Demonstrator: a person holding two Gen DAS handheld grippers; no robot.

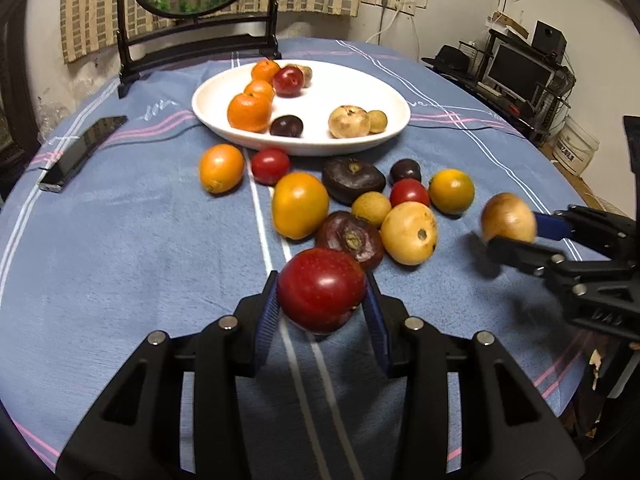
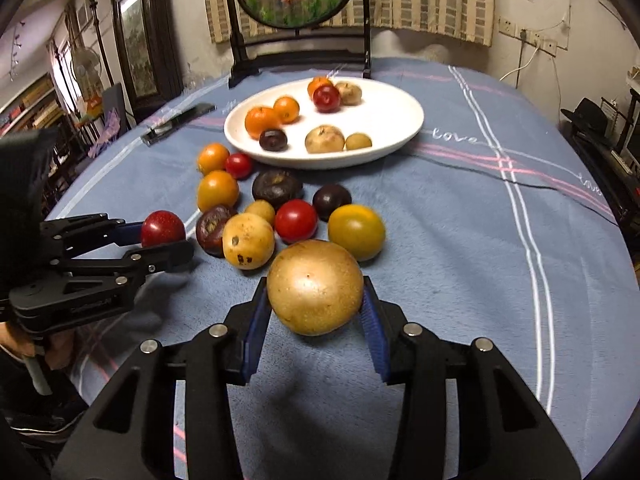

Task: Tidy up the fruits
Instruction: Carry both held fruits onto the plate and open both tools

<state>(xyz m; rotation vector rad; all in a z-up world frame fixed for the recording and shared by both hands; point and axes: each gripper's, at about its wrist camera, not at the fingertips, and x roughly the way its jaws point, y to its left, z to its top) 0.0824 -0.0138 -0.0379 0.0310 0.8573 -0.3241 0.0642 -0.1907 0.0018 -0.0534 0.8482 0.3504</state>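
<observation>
Black right gripper (image 1: 496, 236) blurs — tan fruit (image 1: 508, 218) seemingly pinched.

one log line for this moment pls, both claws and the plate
left claw: shut on red apple | right claw: shut on tan fruit | white plate: partly filled | loose fruit on blue cloth

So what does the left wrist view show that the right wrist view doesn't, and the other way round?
Only the left wrist view: a monitor on a rack and a white bucket off to the right. Only the right wrist view: a standing fan and shelves at the left, and the word "love" woven on the cloth. Both share: the white plate holding fruit, the loose fruit on the blue cloth, the phone, the left tool shut on a red fruit, and the right tool shut on a tan fruit.
</observation>
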